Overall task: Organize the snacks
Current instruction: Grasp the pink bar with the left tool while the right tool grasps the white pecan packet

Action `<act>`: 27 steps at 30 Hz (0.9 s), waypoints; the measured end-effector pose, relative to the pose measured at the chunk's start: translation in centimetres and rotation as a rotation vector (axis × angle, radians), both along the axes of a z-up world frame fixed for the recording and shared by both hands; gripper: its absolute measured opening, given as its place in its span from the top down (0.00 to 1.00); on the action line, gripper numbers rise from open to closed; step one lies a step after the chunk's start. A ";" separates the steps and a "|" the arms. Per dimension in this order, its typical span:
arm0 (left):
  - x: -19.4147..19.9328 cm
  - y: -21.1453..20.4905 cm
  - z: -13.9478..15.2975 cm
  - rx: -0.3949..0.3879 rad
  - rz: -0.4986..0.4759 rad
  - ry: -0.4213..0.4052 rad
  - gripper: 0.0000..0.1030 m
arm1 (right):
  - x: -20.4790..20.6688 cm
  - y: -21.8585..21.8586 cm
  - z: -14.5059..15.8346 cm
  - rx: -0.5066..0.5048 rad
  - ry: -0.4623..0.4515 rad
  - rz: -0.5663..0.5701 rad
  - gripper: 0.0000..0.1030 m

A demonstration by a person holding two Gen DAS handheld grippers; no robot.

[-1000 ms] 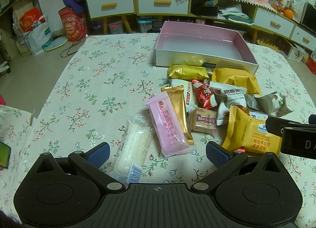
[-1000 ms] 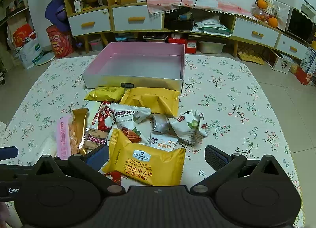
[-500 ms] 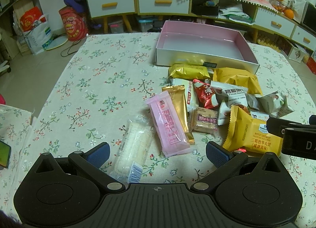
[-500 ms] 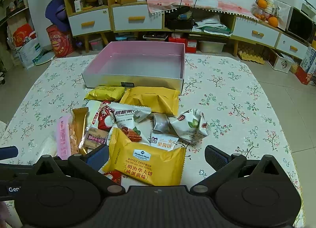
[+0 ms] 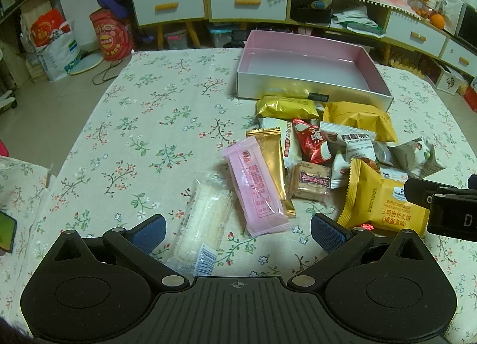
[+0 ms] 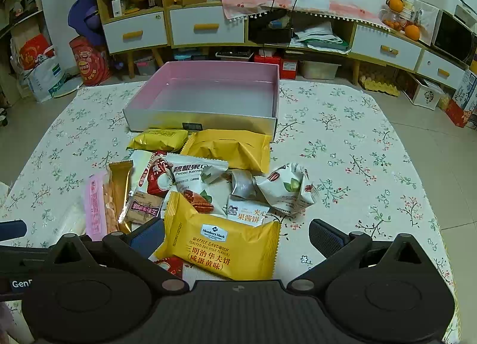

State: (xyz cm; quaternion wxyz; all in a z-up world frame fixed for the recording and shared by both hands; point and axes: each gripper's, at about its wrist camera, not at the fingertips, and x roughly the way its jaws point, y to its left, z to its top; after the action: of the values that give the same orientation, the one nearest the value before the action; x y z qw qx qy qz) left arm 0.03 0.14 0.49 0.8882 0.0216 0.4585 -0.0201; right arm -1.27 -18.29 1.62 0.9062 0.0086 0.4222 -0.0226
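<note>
A pile of wrapped snacks lies on the floral tablecloth in front of an empty pink-lined box point(image 5: 310, 75), which also shows in the right wrist view point(image 6: 208, 96). My left gripper point(image 5: 238, 232) is open and empty, low over a clear white wafer pack point(image 5: 205, 218) and a pink bar point(image 5: 256, 192). My right gripper point(image 6: 235, 236) is open and empty, with a yellow waffle sandwich pack point(image 6: 220, 245) between its fingers; that pack also shows in the left wrist view point(image 5: 384, 204). A gold bar point(image 5: 271, 165), a red pack point(image 5: 313, 141) and a pecan pack point(image 6: 196, 183) lie further in.
Two yellow packs point(image 6: 229, 147) lie against the box front. A crumpled white wrapper point(image 6: 286, 189) sits at the pile's right. Cabinets with drawers point(image 6: 205, 28) stand behind the table. A phone point(image 5: 6, 232) lies at the far left.
</note>
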 end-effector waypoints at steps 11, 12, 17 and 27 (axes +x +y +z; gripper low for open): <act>0.5 1.6 -0.4 0.007 -0.006 -0.049 0.00 | 0.2 -0.4 -0.2 0.018 0.002 0.022 0.25; 0.6 1.8 -0.4 0.007 -0.013 -0.051 0.00 | 0.3 -0.5 -0.3 0.022 0.005 0.032 0.25; 2.2 3.0 -0.2 -0.090 -0.082 0.015 0.00 | 1.5 -1.8 -0.2 0.060 0.008 0.100 0.25; 6.2 5.3 -2.3 -0.252 -0.007 0.125 0.07 | 5.1 -4.7 1.2 0.241 -0.015 0.137 0.25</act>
State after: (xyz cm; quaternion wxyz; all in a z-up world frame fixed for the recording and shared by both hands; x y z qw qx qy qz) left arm 6.25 5.46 -1.85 0.8535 -0.0901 0.5066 -0.0818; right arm 3.79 -22.96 2.87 0.9011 0.0887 0.4148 0.0902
